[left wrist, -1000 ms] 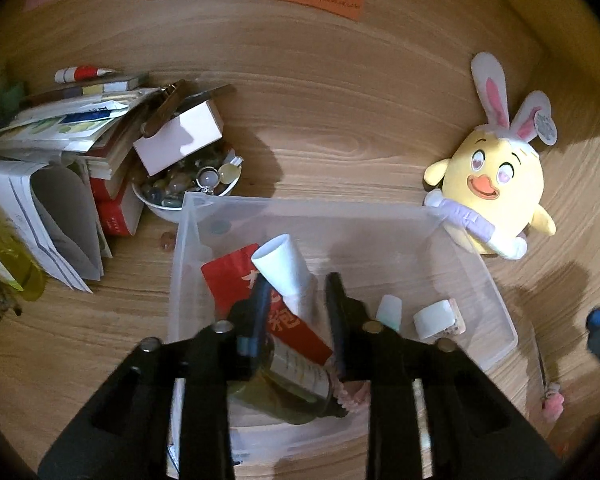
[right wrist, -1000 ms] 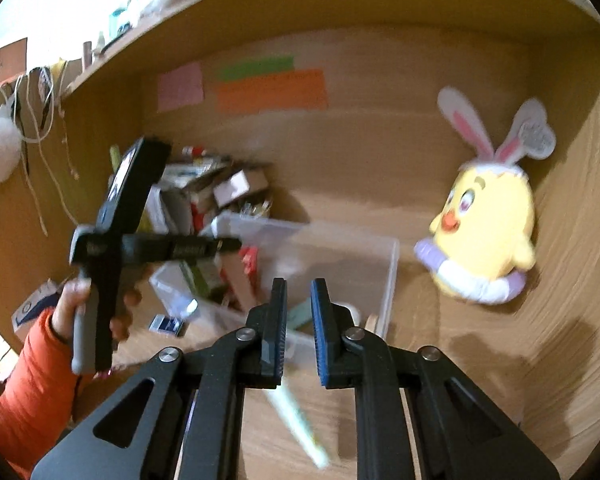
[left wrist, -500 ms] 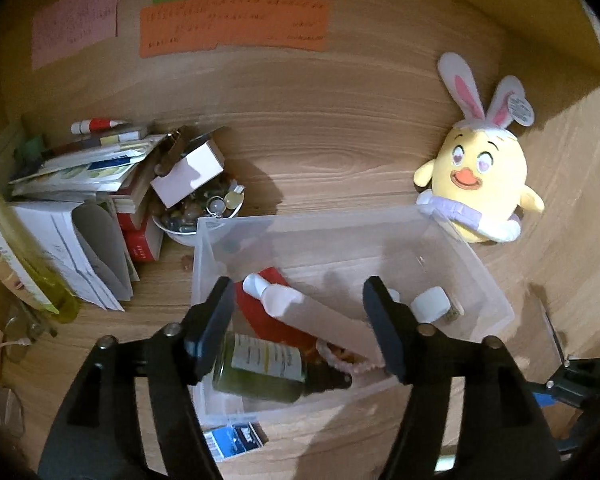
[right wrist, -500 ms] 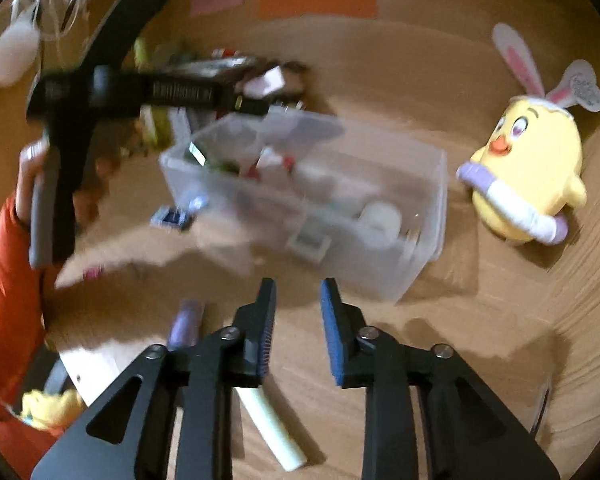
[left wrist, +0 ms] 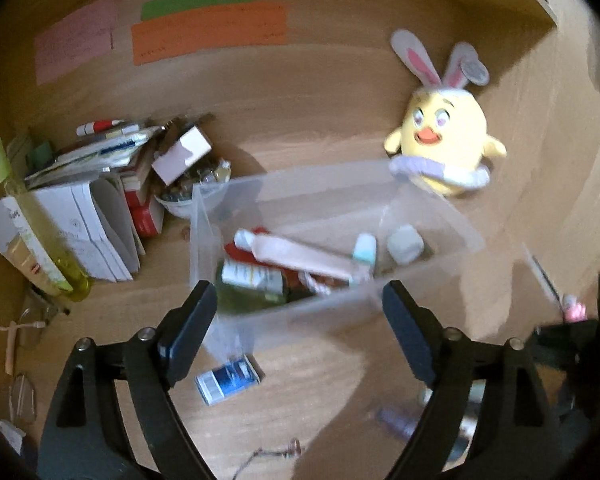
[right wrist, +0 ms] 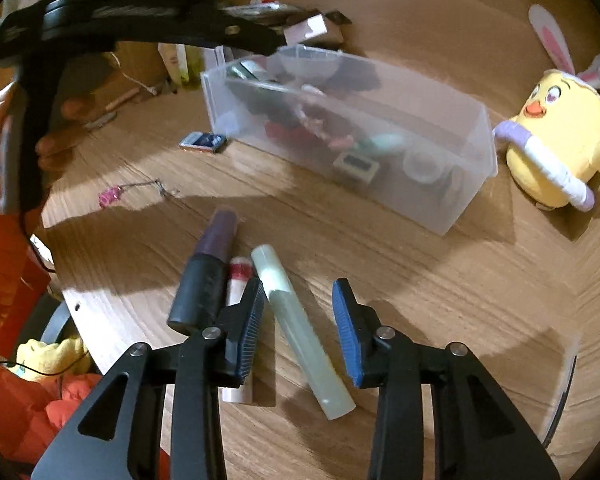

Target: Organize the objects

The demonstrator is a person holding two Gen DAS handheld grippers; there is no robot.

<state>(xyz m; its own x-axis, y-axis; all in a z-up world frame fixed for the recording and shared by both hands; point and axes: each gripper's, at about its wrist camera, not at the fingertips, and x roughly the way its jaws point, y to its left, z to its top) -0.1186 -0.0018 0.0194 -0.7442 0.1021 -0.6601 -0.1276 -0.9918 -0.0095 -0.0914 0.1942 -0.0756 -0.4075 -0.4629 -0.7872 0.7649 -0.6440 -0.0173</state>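
Though blurred, pale translucent stick

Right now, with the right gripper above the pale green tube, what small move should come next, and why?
Probably lower the right gripper and close on the pale green tube. Its jaws, just opening, straddle the tube without pressing it, and the clear bin behind has room. The left gripper is open and empty.

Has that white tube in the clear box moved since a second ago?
Yes. The white tube, then upright between the left gripper's jaws, now lies flat in the clear box.
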